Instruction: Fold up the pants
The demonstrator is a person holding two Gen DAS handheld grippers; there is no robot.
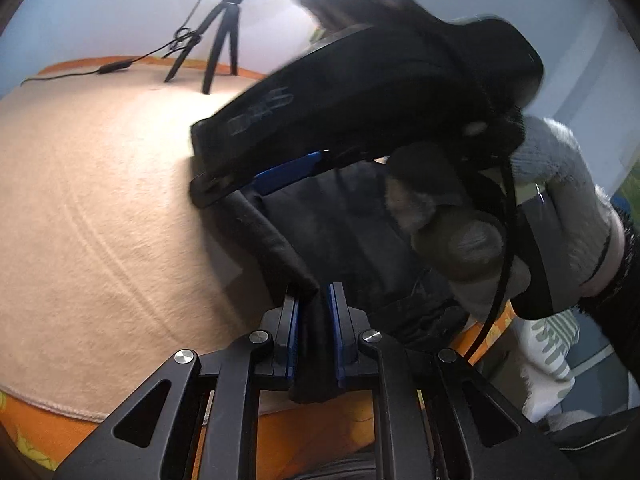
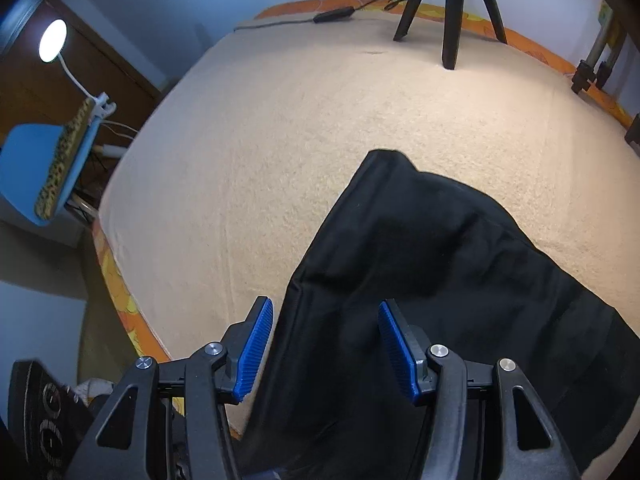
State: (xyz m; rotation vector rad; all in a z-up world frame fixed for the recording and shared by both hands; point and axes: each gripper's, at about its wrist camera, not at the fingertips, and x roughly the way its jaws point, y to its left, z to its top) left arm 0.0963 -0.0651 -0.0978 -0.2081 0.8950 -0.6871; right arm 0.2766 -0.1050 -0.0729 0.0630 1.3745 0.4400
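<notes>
My left hand-held gripper [image 1: 313, 300] is clamped on the pants [image 2: 420, 264], which run far-left from my spread right hand-held gripper [image 2: 326, 344] straddling them.

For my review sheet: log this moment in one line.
left gripper: shut on pants | right gripper: open over pants | blanket

R gripper [image 1: 360, 128] blurred, hiding pants [image 1: 340, 220].

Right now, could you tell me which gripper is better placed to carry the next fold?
Probably left: the left gripper is already shut on the pants; the right gripper hangs open above them.
</notes>
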